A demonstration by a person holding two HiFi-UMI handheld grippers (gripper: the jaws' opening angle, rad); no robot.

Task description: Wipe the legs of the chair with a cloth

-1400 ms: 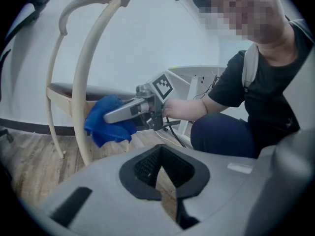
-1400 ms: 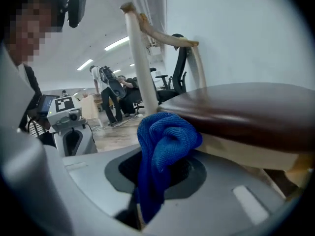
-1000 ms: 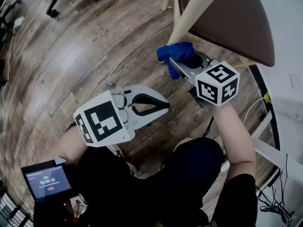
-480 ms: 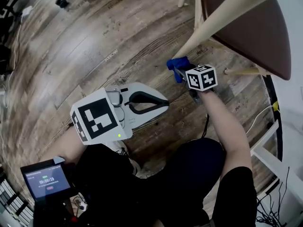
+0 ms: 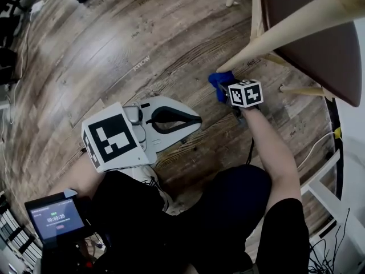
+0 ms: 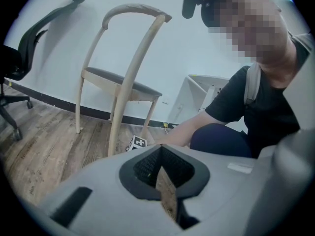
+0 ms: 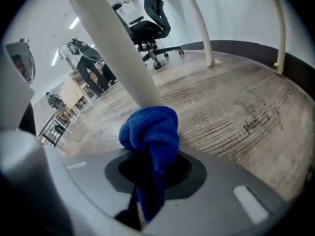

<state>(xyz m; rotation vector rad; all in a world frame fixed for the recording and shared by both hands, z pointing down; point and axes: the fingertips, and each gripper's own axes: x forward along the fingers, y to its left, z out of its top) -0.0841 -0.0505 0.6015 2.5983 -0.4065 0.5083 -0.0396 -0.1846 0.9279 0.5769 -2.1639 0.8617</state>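
Right gripper (image 5: 225, 89): clenched on a bunched blue cloth, held low beside the floor (image 5: 114, 56), so the wad leads and the jaws themselves keep off the wood.
Cloth (image 7: 150, 129): pinched by its tail between the right jaws, with the knotted bulk pushed out in front; pressed against the near face of the pale chair leg, close to its foot.
Chair leg (image 7: 115, 48): slants up and away from the cloth toward the brown seat (image 5: 308, 33); contact on one side only, not wrapped around.
Left gripper (image 5: 171, 119): jaws drawn together on nothing, parked over bare floor well apart from the chair, out of the wiping arm's path.
Reason for the grip: a firm pinch on the tail, likely to stop the cloth slipping under rubbing pressure.
Stage: judged mid-wipe at the bottom of this leg; other legs apparently not yet reached.
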